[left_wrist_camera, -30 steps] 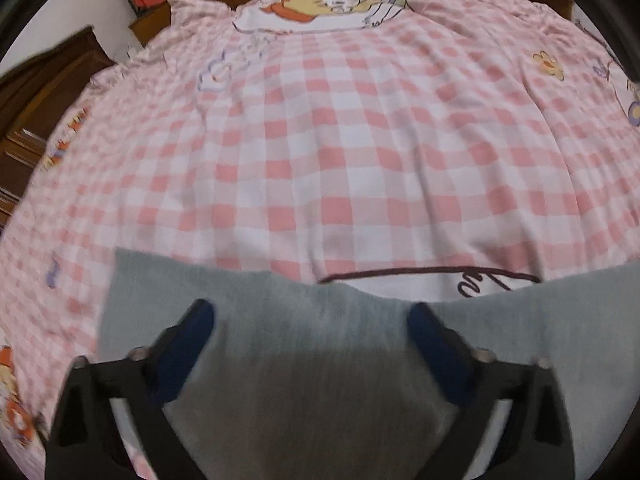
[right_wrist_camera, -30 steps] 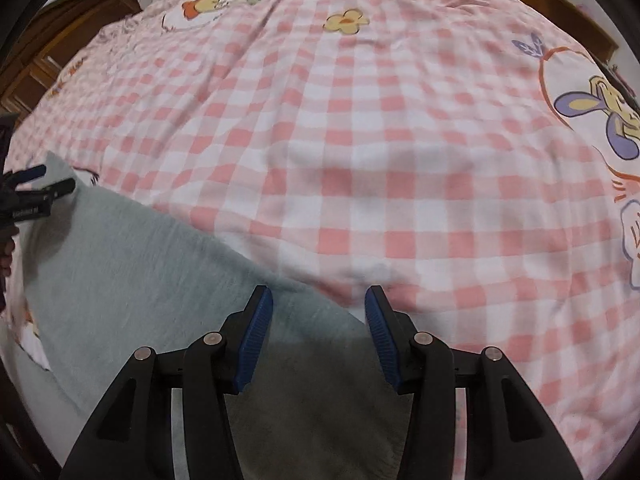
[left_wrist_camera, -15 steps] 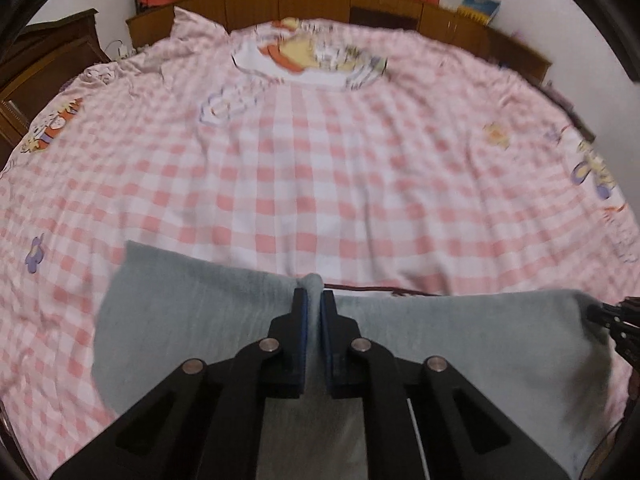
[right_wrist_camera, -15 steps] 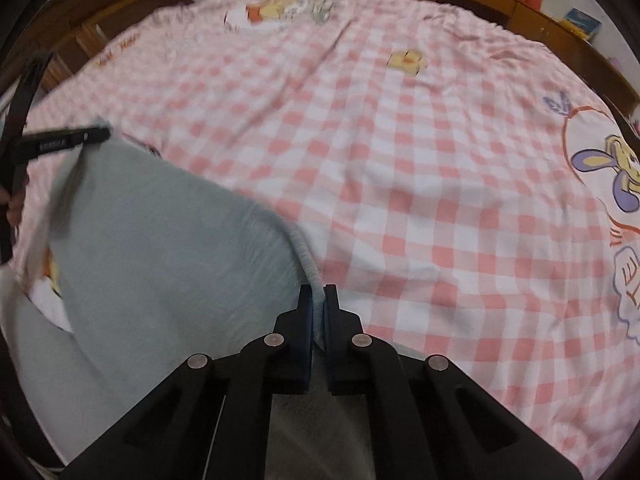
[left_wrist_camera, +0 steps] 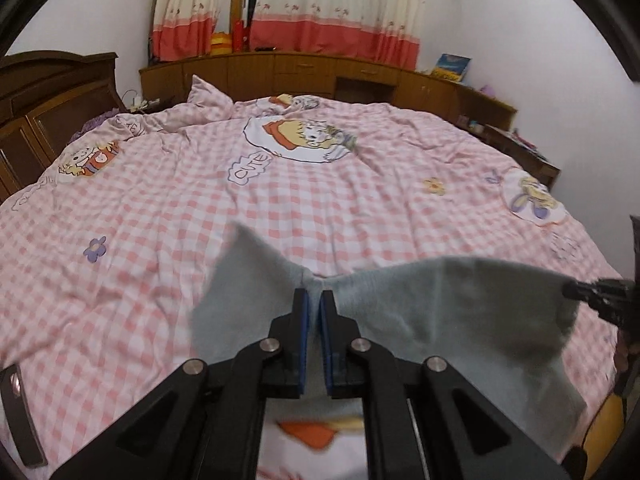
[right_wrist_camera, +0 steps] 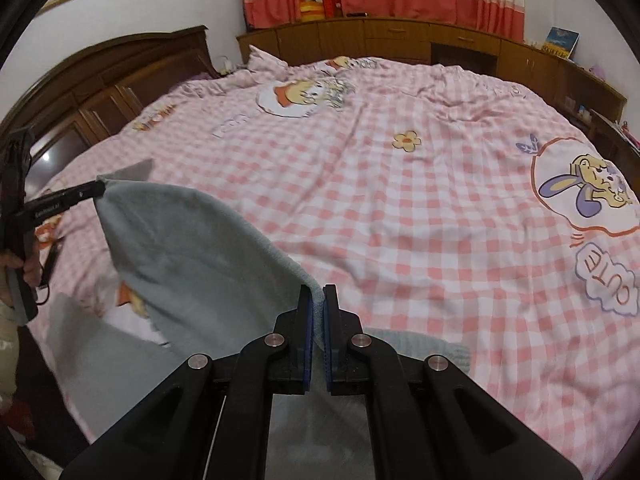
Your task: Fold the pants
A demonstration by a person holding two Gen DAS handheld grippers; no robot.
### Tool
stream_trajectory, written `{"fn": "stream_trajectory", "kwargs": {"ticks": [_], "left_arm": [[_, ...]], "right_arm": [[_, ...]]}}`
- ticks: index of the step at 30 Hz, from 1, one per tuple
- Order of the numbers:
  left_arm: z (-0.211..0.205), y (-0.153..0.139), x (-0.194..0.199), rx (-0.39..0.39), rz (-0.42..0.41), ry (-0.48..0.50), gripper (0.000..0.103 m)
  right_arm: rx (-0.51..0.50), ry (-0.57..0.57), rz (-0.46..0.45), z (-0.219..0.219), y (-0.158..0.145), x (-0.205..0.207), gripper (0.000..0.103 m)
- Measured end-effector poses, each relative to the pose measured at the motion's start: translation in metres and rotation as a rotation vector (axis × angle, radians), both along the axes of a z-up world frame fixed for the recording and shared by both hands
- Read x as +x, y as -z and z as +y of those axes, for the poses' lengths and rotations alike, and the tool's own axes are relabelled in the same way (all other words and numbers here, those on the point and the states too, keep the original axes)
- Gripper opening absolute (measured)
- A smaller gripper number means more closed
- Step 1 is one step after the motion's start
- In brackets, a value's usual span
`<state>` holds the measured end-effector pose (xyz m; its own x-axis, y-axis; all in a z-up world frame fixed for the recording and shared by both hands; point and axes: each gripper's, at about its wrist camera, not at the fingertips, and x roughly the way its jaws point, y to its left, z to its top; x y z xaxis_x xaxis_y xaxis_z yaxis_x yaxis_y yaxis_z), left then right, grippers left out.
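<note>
Pants (left_wrist_camera: 460, 312) edge pinched by left gripper (left_wrist_camera: 314, 300), right gripper (right_wrist_camera: 316, 296), fingers (right_wrist_camera: 306, 320) clamped

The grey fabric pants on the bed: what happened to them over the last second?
Both grippers, open a second ago, closed on the edge of the grey fabric pants and lifted it off the pink checked bedspread. The left gripper and right gripper now hold it raised and stretched between them. The bedspread has not changed.

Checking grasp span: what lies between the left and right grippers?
Only the grey pants, stretched from left gripper to right gripper; right wrist view shows it.
</note>
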<state>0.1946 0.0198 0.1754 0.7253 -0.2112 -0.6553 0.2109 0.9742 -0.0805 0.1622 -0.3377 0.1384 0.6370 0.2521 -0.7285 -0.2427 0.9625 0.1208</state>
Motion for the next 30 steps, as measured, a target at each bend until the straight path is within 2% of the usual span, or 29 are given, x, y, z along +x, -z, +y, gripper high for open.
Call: {"fn": "stream_trajectory", "kwargs": {"ticks": [8, 14, 20, 25, 30], "left_arm": [[0.034, 0.002, -0.095, -0.050, -0.007, -0.046, 0.006], [0.044, 0.034, -0.152, -0.047, 0.060, -0.071, 0.006], [0.043, 0.063, -0.179, -0.071, 0.140, -0.081, 0.006], [0.044, 0.095, -0.195, -0.019, 0.197, -0.117, 0.006], [0.051, 0.120, -0.197, -0.071, 0.278, -0.122, 0.006]], "right_arm": [[-0.052, -0.062, -0.026, 0.015, -0.016, -0.077, 0.004], [-0.100, -0.109, 0.061, 0.024, 0.008, -0.126, 0.004], [-0.142, -0.128, 0.138, 0.034, 0.043, -0.159, 0.004], [-0.126, -0.101, 0.212, 0.029, 0.075, -0.169, 0.004], [-0.122, -0.049, 0.268, 0.027, 0.095, -0.173, 0.006]]}}
